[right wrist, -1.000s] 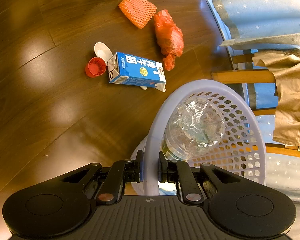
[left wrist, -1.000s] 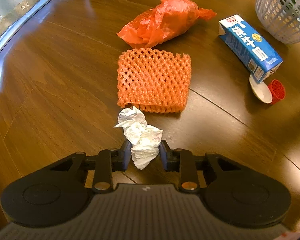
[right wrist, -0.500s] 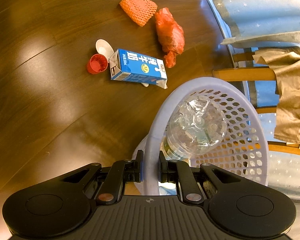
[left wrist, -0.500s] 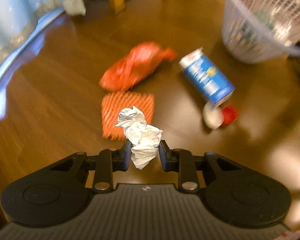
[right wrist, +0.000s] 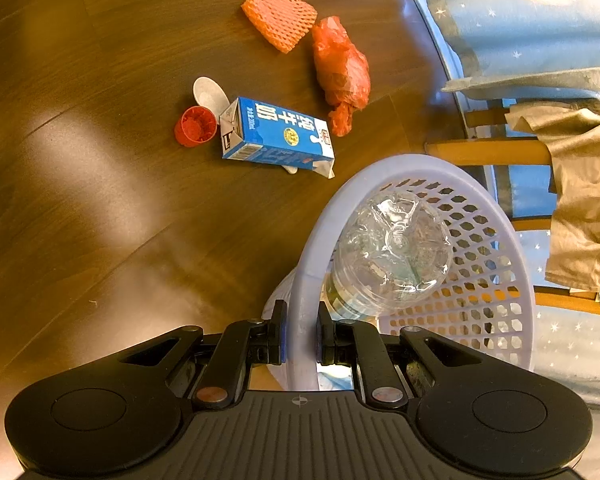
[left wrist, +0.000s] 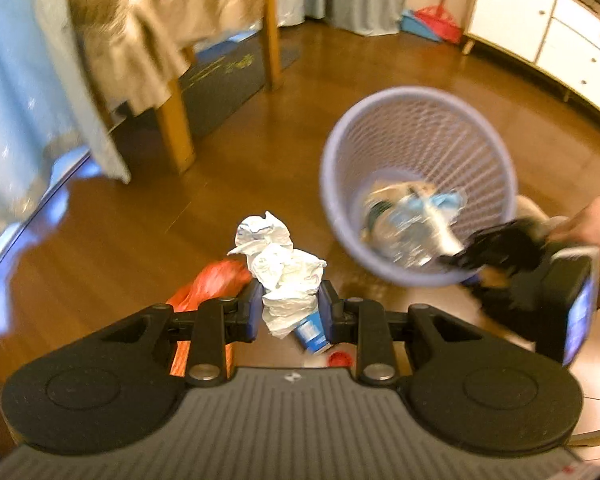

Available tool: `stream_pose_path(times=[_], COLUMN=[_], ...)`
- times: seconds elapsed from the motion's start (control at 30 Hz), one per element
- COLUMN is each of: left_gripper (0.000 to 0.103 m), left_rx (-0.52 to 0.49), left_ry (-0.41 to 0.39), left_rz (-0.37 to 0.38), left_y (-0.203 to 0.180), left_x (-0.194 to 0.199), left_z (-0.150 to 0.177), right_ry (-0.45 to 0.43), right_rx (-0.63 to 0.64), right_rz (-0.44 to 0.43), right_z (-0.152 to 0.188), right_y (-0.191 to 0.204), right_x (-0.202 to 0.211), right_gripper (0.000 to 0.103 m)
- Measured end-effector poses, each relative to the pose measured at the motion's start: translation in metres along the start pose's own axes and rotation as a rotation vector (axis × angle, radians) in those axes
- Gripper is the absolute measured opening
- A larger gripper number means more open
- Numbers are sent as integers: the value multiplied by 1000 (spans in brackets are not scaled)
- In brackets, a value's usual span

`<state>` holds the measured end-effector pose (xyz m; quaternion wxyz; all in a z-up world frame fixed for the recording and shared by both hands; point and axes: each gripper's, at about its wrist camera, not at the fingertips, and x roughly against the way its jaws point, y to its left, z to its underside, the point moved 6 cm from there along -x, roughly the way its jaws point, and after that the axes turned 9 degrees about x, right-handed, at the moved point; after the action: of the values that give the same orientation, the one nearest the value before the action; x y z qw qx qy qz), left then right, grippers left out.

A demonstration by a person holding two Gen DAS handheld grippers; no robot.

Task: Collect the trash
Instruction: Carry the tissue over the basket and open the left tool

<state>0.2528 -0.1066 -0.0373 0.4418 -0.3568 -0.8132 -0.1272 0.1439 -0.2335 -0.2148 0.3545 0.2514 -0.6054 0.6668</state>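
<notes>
My left gripper [left wrist: 290,306] is shut on a crumpled white tissue [left wrist: 280,264], held high above the floor and left of the lilac mesh basket [left wrist: 420,96]. My right gripper [right wrist: 299,338] is shut on the basket rim [right wrist: 306,280]; a crushed clear bottle [right wrist: 392,252] lies inside. The right gripper [left wrist: 466,258] shows blurred at that rim in the left wrist view. On the wooden floor lie a blue milk carton [right wrist: 276,134], an orange foam net [right wrist: 279,14], a red plastic bag [right wrist: 340,72], a red cap [right wrist: 195,126] and a white spoon [right wrist: 209,92].
A wooden chair [left wrist: 172,120] draped with tan cloth [left wrist: 152,36] stands behind the basket, beside a light blue curtain [left wrist: 16,92]. White cabinets [left wrist: 540,28] and a red dustpan [left wrist: 436,20] line the far wall. A person's hand [left wrist: 592,224] holds the right gripper.
My left gripper has risen well up off the floor with the tissue and swung toward the basket, so the floor trash now sits low behind its fingers. The right gripper and basket stayed put.
</notes>
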Motion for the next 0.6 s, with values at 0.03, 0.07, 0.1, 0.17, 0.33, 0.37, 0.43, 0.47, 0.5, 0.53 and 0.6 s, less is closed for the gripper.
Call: stream_pose_path(times=[0.03,0.07,0.1,0.17,0.33,0.37,0.43,0.47,0.5,0.53,0.6], left_gripper=[24,24,24,24,24,24,24,24,24,24,25], left_rx=[-13,-28,-36,-47,-69,-79,-97,-89,-87,-85,-78], left_ry=[-8,-10,-14,-15,-9,-10,-10,-13,-15,-21,-31], left_rz=[7,17,29,55,110,116,125,129,132,137,148], left_y=[-9,-17,-25,-41,-79,-86,-98,-102,-107,-108,-113], left_x=[2,5,6,7,-2,-5,-12,-15,-20,-21,-26], left_z=[-6,-11,-15,-23,-34,-36,-40,-42,-47,-49,-58], right_ry=[0,0,0,0,-5,-6,-6,-8,-8,-9,-9], right_rx=[2,4,6,9,8,8,7,7,8,7,8], right_rz=[-1,0,1,-1,-2,-3,-2,0,0,-1,-2], right_z=[0,-1,-1,0,0,0,1,1,1,1,1], right_y=[0,1,2,3,4,5,5,6,6,6,7], right_x=[0,0,1,1,1,1,1,1,1,1,1], right_gripper=[9,9,9,9,9,9,9,9,9,9,9])
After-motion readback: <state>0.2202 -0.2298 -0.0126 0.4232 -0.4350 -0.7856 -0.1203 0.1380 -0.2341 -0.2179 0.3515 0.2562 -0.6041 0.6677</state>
